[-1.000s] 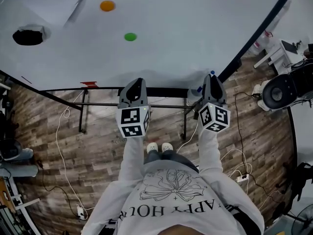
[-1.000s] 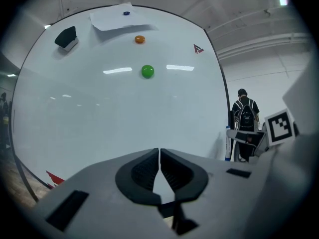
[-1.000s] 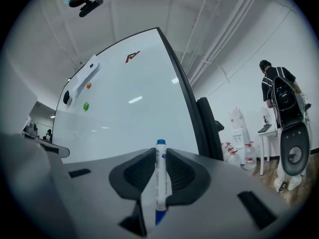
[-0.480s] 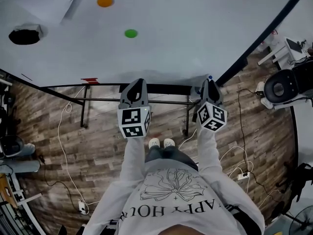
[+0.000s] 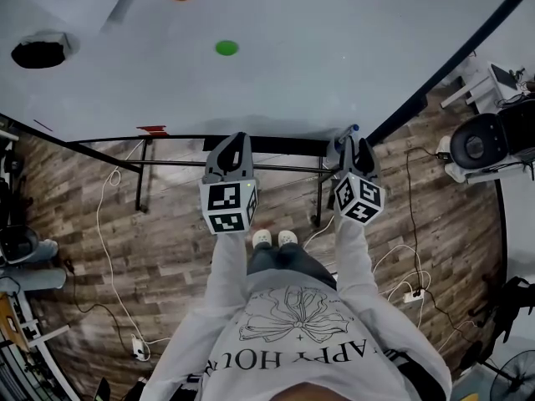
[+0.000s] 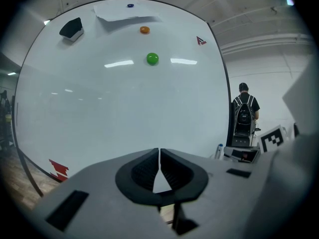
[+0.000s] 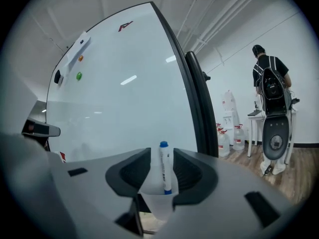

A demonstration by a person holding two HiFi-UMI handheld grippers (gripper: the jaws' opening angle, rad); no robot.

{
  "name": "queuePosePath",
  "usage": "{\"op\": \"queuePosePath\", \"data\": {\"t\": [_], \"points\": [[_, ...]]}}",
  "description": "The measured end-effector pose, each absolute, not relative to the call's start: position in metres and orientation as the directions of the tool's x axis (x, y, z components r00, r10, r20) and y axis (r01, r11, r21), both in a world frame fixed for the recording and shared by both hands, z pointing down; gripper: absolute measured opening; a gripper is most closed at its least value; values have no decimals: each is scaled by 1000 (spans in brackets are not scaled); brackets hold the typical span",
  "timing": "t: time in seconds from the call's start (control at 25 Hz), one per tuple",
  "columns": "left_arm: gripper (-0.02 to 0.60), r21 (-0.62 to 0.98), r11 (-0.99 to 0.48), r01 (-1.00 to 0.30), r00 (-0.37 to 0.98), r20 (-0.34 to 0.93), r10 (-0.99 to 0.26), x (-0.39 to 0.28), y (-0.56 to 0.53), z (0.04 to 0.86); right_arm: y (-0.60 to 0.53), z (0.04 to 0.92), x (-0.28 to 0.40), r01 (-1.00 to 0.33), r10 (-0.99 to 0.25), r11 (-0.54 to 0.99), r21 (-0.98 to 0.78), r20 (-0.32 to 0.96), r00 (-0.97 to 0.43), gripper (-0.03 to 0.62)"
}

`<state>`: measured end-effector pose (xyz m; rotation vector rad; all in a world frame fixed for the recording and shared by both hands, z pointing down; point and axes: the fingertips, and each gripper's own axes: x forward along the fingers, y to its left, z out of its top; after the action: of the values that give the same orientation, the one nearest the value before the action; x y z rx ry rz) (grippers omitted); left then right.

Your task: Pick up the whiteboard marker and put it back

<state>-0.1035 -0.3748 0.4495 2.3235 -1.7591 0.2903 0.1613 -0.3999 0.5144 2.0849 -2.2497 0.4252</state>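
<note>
Marker duty: the whiteboard marker (image 7: 165,167) stands upright in the clear cup (image 7: 152,199), lower centre, between your right gripper (image 7: 160,157) jaws, just opened wide. Your left gripper (image 6: 159,156) is closed, empty.

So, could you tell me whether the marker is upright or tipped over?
Upright: the marker stands on end in a clear cup, between the right gripper's just-opened fingers.
</note>
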Motion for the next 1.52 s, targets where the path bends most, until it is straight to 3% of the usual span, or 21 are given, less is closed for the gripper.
{"op": "queuePosePath", "data": {"t": [0.8, 1.52], "points": [[11, 34, -225, -974, 227, 152, -962, -127, -352, 395, -377, 415, 103, -991, -990, 135, -18, 31, -135, 70], [11, 31, -203, -979, 205, 113, -972, -142, -334, 380, -357, 390, 81, -986, -986, 166, -16, -8, -166, 34]]}}
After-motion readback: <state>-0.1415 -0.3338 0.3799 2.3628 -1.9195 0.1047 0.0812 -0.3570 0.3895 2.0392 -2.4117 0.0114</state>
